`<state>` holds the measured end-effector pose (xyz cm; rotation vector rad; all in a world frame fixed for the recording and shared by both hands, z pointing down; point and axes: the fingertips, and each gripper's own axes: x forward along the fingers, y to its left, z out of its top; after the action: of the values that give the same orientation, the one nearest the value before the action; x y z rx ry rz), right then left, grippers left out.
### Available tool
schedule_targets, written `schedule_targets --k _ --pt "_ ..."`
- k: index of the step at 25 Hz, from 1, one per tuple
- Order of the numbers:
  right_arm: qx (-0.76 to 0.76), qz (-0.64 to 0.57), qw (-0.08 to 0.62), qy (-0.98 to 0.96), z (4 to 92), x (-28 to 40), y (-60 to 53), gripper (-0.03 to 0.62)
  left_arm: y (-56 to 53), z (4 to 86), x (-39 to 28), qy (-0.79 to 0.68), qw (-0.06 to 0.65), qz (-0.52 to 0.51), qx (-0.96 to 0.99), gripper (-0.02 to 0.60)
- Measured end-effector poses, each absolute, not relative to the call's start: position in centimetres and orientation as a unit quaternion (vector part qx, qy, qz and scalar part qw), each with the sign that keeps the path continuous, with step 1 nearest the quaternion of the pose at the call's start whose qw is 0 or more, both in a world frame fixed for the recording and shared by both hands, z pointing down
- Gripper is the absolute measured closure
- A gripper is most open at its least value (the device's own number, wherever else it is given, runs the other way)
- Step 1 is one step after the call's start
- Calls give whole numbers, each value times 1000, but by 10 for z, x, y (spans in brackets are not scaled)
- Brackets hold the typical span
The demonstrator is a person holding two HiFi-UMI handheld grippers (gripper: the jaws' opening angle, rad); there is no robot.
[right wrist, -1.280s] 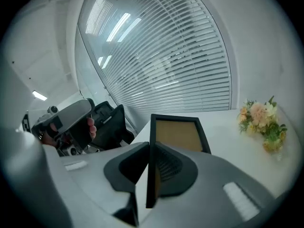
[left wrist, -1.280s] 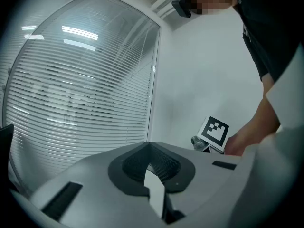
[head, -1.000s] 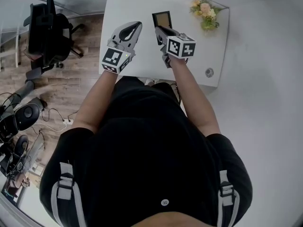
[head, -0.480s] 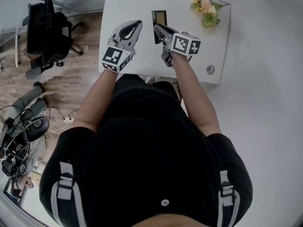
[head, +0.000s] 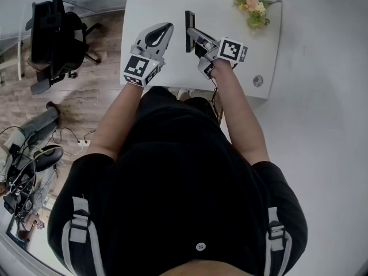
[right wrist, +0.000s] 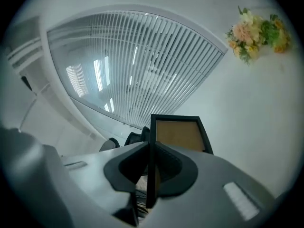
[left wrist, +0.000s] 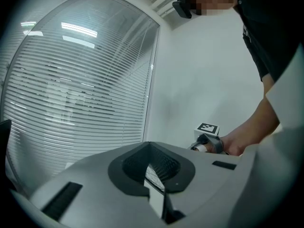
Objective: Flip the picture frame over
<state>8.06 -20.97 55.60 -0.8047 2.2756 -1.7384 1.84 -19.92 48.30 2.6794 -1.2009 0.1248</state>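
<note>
The picture frame [head: 189,30], black-rimmed with a brown board face, is off the white table [head: 161,4] and turned edge-on to the head view. My right gripper [head: 196,37] is shut on its near rim. In the right gripper view the frame [right wrist: 180,134] rises from between the jaws of the right gripper [right wrist: 152,167], brown face to the right. My left gripper [head: 159,34] hovers just left of the frame, shut and holding nothing. The left gripper view shows the left gripper [left wrist: 154,184] with its pads together and the right gripper's marker cube [left wrist: 207,128] beyond.
A small bunch of flowers [head: 251,7] lies at the table's far right corner and shows again as the flowers [right wrist: 256,30]. A round fitting [head: 257,81] sits near the right front corner. An office chair [head: 54,36] stands on the wood floor at left.
My right gripper has rolled, tipping the frame from showing its brown face to standing edge-on. The left gripper has stayed where it was.
</note>
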Motion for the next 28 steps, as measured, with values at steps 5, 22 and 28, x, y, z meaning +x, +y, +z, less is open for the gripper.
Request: schedule_targets --k 5,22,28 --pt "-254 -608 127 742 563 81 -208 543 -196 492 13 -406 109 43 906 578" --pt "-227 -682 206 664 624 82 -210 543 -203 526 14 -394 135 56 908 578" --pt "-217 -694 214 652 649 79 -213 543 -212 530 12 -388 138 57 909 578"
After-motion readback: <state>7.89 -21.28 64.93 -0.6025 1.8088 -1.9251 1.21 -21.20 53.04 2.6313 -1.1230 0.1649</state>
